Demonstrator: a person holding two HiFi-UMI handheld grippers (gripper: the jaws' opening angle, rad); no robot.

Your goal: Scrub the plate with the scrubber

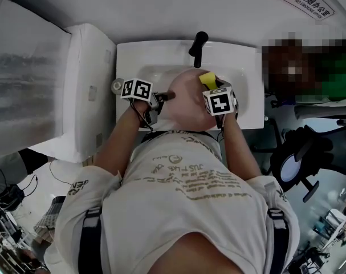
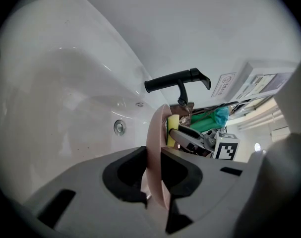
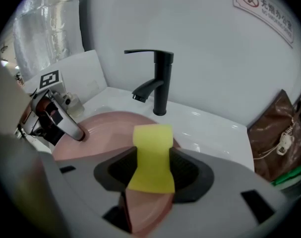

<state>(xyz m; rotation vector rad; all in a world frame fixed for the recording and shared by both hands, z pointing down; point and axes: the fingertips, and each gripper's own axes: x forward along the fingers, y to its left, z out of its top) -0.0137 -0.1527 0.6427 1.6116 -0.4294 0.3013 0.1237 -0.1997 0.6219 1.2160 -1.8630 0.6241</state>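
A pink plate [image 1: 187,99] is held over the white sink [image 1: 244,67], tilted, with my left gripper [image 1: 167,96] shut on its left rim. In the left gripper view the plate [image 2: 155,152] stands edge-on between the jaws of that gripper [image 2: 152,182]. My right gripper [image 1: 210,85] is shut on a yellow scrubber [image 1: 207,79] at the plate's far right. In the right gripper view the scrubber [image 3: 151,157] is pinched between the jaws and lies over the plate [image 3: 105,130], whose face spreads below it. The left gripper [image 3: 73,130] clamps the rim at left.
A black faucet [image 1: 198,44] rises at the back of the sink, just beyond the plate. A white cabinet [image 1: 87,84] adjoins the sink at left, with a small round object [image 1: 117,85] beside it. A brown bag [image 3: 279,138] lies at right. A black chair [image 1: 298,153] stands farther right.
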